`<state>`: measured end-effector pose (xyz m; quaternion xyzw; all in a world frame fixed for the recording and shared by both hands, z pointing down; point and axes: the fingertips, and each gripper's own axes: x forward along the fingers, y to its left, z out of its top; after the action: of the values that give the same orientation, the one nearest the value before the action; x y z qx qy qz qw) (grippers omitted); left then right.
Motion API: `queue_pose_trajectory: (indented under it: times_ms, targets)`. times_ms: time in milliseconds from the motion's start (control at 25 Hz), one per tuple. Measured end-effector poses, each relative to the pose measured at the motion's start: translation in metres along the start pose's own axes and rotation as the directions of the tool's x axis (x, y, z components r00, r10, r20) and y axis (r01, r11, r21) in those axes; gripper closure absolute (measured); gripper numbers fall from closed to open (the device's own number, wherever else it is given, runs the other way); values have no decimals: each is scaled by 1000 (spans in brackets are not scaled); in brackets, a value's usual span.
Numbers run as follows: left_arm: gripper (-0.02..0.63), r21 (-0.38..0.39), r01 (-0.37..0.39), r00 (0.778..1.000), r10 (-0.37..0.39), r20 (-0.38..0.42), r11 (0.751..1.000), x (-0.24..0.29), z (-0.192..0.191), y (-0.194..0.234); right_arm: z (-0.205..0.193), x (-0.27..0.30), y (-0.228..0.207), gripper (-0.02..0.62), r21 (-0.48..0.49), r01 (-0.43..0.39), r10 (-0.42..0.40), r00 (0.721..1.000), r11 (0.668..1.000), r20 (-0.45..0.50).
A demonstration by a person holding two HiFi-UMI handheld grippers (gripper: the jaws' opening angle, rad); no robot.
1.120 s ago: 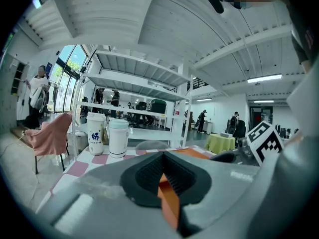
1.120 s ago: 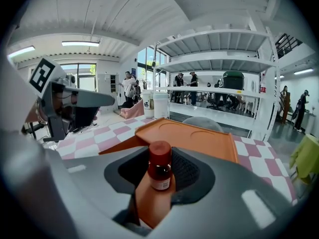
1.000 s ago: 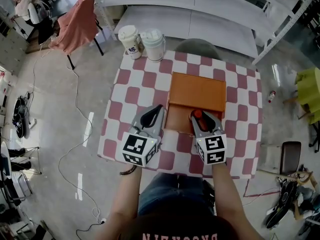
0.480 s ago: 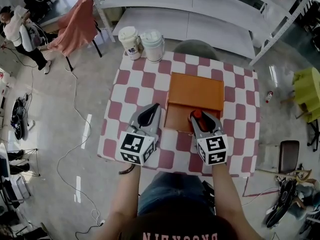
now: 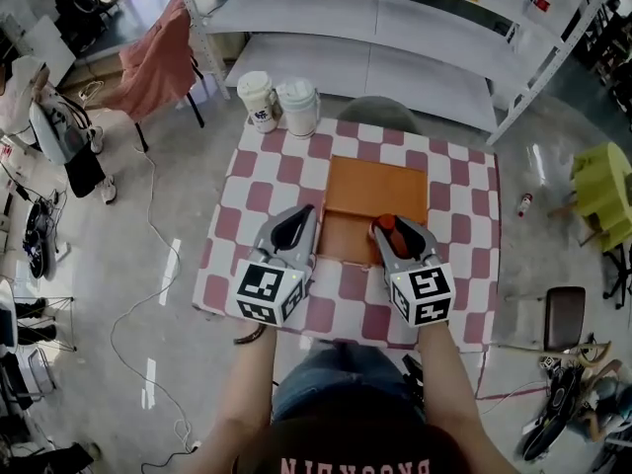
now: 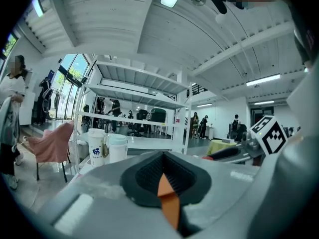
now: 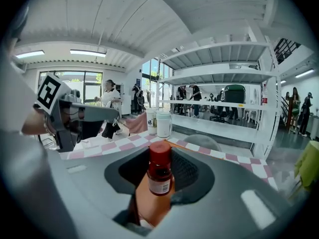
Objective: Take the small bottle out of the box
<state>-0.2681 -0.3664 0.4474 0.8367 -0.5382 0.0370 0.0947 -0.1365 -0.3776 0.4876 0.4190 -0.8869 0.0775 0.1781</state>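
Observation:
An orange box (image 5: 378, 188) lies in the middle of the red-and-white checked table (image 5: 259, 188), its darker open part (image 5: 345, 240) toward me. My right gripper (image 5: 393, 233) hovers at the box's near right edge, shut on the small bottle (image 5: 386, 224). In the right gripper view the small bottle (image 7: 160, 172), red-capped with a white label, stands upright between the black pads. My left gripper (image 5: 302, 218) sits at the box's near left edge. Its pads (image 6: 149, 176) meet with nothing between them; only the orange box shows below.
Two white lidded cups (image 5: 259, 98) (image 5: 298, 105) stand at the table's far left corner. A grey chair (image 5: 380, 115) is tucked in beyond the far edge, with white shelving (image 5: 375, 28) behind. A yellow chair (image 5: 604, 188) stands on the floor to the right.
The head view has pulled back a little, so the table looks smaller. Both grippers stay at the box's near edge, and the right one still holds the bottle.

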Motion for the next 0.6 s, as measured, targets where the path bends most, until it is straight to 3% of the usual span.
queue_pose_trajectory:
  times_ms: [600]
  targets:
    - [614, 54, -30, 996, 25, 91, 998, -5, 56, -4, 70, -21, -6, 460, -66, -26, 33, 992, 997, 118]
